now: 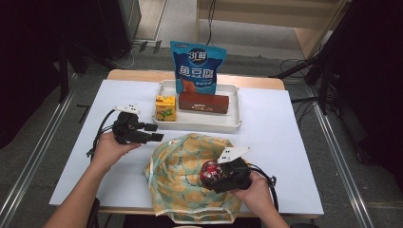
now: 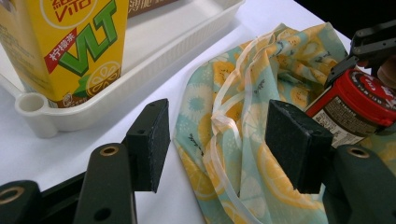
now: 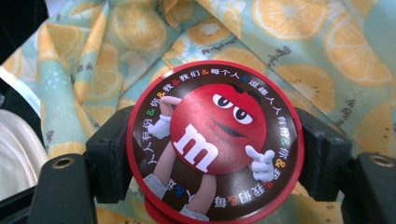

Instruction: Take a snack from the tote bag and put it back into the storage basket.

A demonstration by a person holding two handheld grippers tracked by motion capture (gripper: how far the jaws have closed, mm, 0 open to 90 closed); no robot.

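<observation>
Here a round candy tin (image 3: 215, 140) is clamped between the jaws of the right gripper (image 1: 227, 174), one black pad pressed to each side of its rim. The lid is seen face-on in the right gripper view: a dark brown disc ringed in red, printed with a red cartoon candy figure with white gloves and a white letter m, and a circle of small white characters around the edge. In the left gripper view the tin (image 2: 357, 105) is shown from the side, with a red lid above a label of fine print. The tin is held just above a cloth bag (image 1: 190, 178), pale green with orange slices printed on it and a whitish drawstring; the bag lies crumpled on the near part of the white worktop (image 1: 285, 142).

The right hand (image 1: 259, 190) is brought in from the bottom edge, wrapped around the gripper body, with the jaws pointed toward the bag's middle. The left hand (image 1: 108, 147) is rested on the worktop to the left of the bag, and the left gripper (image 1: 151, 132) is pointed level toward the bag's upper edge. Its jaws are spread apart with nothing between the pads.

Behind the bag, a white tray (image 1: 199, 124) is set with a yellow drink carton (image 1: 165, 108), a brown box (image 1: 203, 103) and a blue pouch (image 1: 197, 66).
</observation>
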